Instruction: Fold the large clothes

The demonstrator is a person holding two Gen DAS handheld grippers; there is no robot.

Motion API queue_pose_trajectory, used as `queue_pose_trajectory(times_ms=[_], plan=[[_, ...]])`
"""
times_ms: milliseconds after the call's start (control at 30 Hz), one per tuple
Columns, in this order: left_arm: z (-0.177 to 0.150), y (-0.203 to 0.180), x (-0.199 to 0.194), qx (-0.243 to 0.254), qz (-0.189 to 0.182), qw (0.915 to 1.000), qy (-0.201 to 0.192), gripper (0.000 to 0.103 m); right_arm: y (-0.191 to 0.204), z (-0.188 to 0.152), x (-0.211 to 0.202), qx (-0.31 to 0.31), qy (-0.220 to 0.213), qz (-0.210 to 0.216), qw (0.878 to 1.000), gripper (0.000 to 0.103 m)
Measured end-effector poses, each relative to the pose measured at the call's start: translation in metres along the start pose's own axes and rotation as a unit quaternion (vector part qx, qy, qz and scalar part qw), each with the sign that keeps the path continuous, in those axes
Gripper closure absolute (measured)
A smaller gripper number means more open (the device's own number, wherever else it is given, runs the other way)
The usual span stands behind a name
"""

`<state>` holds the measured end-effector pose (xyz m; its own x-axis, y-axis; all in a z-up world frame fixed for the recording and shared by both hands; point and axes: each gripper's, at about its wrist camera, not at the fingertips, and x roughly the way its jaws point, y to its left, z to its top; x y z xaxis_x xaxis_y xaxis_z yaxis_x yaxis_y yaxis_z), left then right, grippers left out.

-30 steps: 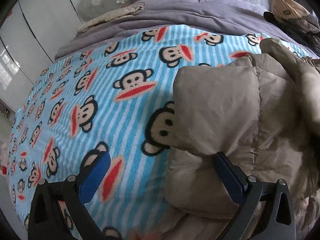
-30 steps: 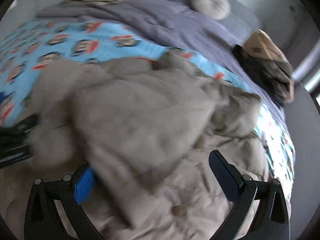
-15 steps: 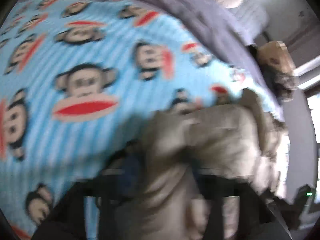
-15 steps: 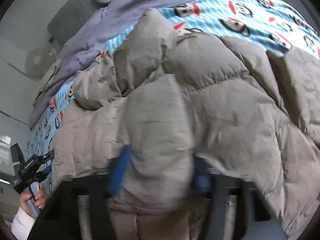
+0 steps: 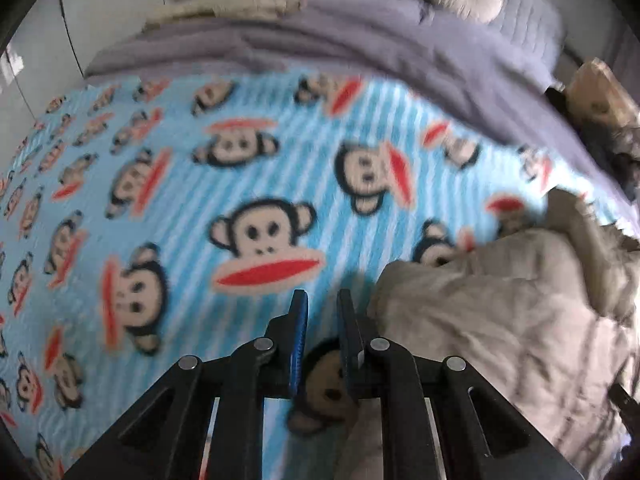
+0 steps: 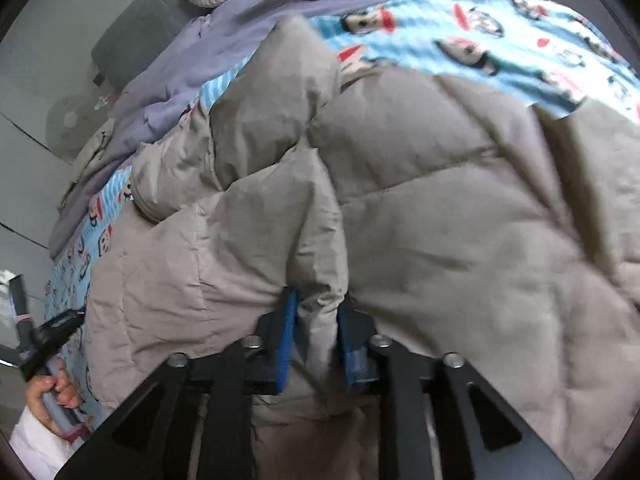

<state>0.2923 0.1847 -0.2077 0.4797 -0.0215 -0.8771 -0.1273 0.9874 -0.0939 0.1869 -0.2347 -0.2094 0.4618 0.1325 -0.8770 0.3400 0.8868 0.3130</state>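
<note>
Puffer jacket [image 6: 420,200] — a bulky taupe quilted one — lies heaped on the monkey-print blanket [image 5: 200,184] over the bed, filling the centre of the right wrist view and the lower right of the left one. Folding looks barely under way: the jacket is bunched, with no flat, squared shape yet, so most of the work remains. The right gripper [image 6: 316,320], bottom centre, is pinched onto a ridge of the jacket's fabric. The left gripper [image 5: 322,316] hangs over the blanket just beside the jacket's edge, jaws nearly together and holding nothing — blanket shows through the narrow gap.
</note>
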Motion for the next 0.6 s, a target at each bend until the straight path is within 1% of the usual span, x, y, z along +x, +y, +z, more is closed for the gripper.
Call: queue_pose_trajectory(times_ms=[33, 100, 167, 233, 300, 333, 400, 433, 467, 500, 533, 600], plan=[[-0.002, 0.000, -0.014, 0.009, -0.008, 0.9999, -0.008, 0.086, -0.003, -0.001, -0.010, -0.003, -0.006, -0.012, 1.000, 0.068], [-0.011, -0.003, -0.037, 0.032, -0.033, 0.9988, -0.017, 0.086, -0.010, -0.005, -0.029, -0.004, -0.019, -0.021, 1.000, 0.068], [-0.026, -0.014, -0.054, 0.066, -0.059, 0.9960, -0.013, 0.086, -0.009, -0.011, -0.047, -0.012, -0.032, -0.010, 0.999, 0.068], [-0.047, -0.032, -0.056, 0.105, -0.072, 0.9919, 0.004, 0.086, 0.002, -0.019, -0.058, -0.040, -0.038, 0.016, 0.998, 0.073], [-0.063, -0.049, -0.039, 0.128, -0.062, 0.9895, 0.028, 0.086, 0.019, -0.025, -0.052, -0.078, -0.023, 0.031, 0.996, 0.075], [-0.070, -0.055, -0.026, 0.128, -0.053, 0.9895, 0.041, 0.086, 0.025, -0.028, -0.043, -0.094, -0.014, 0.028, 0.995, 0.075], [-0.079, -0.062, -0.010, 0.119, -0.043, 0.9908, 0.047, 0.086, 0.022, -0.030, -0.023, -0.098, 0.005, 0.004, 0.995, 0.075], [-0.080, -0.064, -0.006, 0.115, -0.038, 0.9917, 0.044, 0.086, 0.016, -0.026, -0.012, -0.086, 0.012, -0.008, 0.996, 0.076], [-0.080, -0.066, -0.004, 0.109, -0.034, 0.9926, 0.042, 0.086, 0.011, -0.023, -0.006, -0.074, 0.014, -0.011, 0.997, 0.082], [-0.079, -0.066, -0.005, 0.105, -0.032, 0.9930, 0.042, 0.086, 0.003, -0.019, -0.004, -0.059, 0.013, -0.007, 0.998, 0.084], [-0.078, -0.065, -0.005, 0.103, -0.030, 0.9932, 0.044, 0.086, -0.004, -0.014, -0.005, -0.043, 0.010, -0.009, 0.999, 0.084], [-0.075, -0.066, -0.013, 0.107, -0.024, 0.9930, 0.046, 0.086, -0.020, -0.008, -0.013, -0.016, 0.006, -0.028, 0.999, 0.084]])
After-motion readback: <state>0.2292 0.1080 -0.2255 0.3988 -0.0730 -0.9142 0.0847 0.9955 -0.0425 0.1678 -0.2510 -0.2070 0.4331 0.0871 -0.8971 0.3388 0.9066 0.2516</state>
